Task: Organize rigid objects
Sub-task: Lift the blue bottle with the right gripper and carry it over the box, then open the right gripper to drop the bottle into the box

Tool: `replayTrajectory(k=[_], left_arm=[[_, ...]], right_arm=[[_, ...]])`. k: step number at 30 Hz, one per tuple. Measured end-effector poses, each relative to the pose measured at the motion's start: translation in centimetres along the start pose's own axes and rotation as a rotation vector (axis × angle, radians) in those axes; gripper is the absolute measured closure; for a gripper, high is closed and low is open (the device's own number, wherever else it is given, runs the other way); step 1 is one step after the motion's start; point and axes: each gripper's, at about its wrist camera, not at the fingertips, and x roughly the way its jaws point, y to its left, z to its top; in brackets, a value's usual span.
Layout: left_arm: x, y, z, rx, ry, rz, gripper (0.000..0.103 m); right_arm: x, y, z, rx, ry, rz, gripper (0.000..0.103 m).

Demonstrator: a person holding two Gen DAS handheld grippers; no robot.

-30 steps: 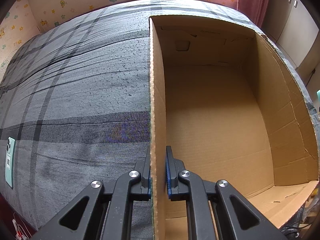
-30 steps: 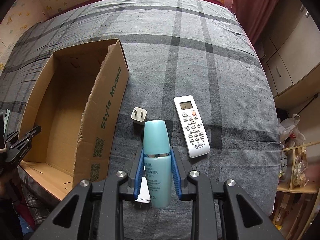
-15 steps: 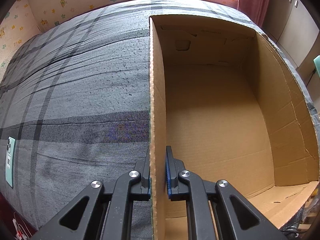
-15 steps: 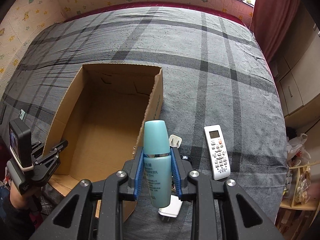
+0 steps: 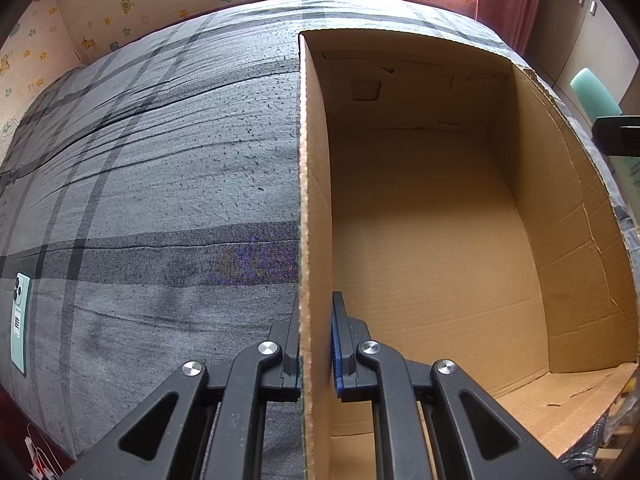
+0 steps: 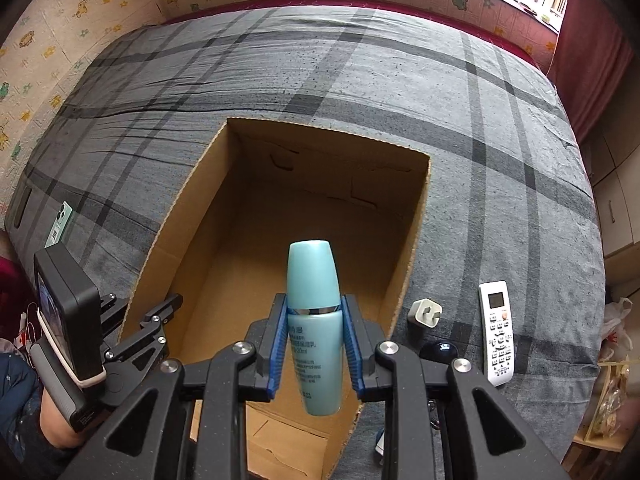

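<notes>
Right now your right hand-held gripper (image 6: 314, 334) is clamped on a teal bottle (image 6: 314, 320), its blue pads (image 6: 277, 344) pressed to either side of the body just below the silver band, cap pointing away from you. You hold the bottle above the near part of the open cardboard box (image 6: 408, 240), whose inside shows only bare cardboard. Your left hand-held gripper (image 5: 316, 344) is closed narrowly over the box's left wall (image 5: 314, 200), one finger outside and one inside, pinching the cardboard edge. The box sits on a bed with a grey plaid cover (image 6: 360, 80). Just right of the box on the cover lie a white charger plug (image 6: 426, 312), a small dark round object (image 6: 440, 349) near it, and further right a white remote control (image 6: 497, 338). Well apart on the left, by the bed's edge, lies a mint-green phone (image 5: 20, 320), back side up.
</notes>
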Motion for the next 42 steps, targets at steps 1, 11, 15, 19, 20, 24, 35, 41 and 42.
replayTrajectory(k=[1, 11, 15, 19, 20, 24, 35, 41, 42], left_arm=[[0.0, 0.0, 0.0, 0.0, 0.0, -0.001, 0.092], [0.2, 0.2, 0.1, 0.0, 0.006, -0.004, 0.092], [0.2, 0.2, 0.2, -0.003, 0.005, -0.004, 0.092], [0.2, 0.1, 0.1, -0.001, 0.005, 0.0, 0.092], [0.2, 0.1, 0.1, 0.0, 0.004, 0.001, 0.092], [0.1, -0.1, 0.1, 0.001, 0.004, 0.002, 0.092], [0.0, -0.3, 0.1, 0.009, 0.0, 0.006, 0.092], [0.0, 0.0, 0.2, 0.003, 0.002, -0.003, 0.092], [0.0, -0.1, 0.1, 0.006, 0.002, 0.0, 0.092]], right_arm=[[0.4, 0.3, 0.1, -0.004, 0.005, 0.003, 0.075], [4.8, 2.8, 1.2, -0.011, 0.066, 0.034, 0.075], [7.1, 3.3, 1.4, -0.001, 0.097, 0.042, 0.075], [9.3, 3.6, 1.5, 0.012, 0.132, 0.049, 0.075], [9.8, 3.7, 1.5, 0.014, 0.139, 0.049, 0.075], [11.6, 4.0, 1.7, 0.022, 0.168, 0.048, 0.075], [13.6, 3.9, 1.7, 0.031, 0.21, 0.063, 0.075], [13.6, 3.7, 1.5, 0.039, 0.21, 0.071, 0.074], [13.5, 3.7, 1.5, 0.039, 0.206, 0.074, 0.074]])
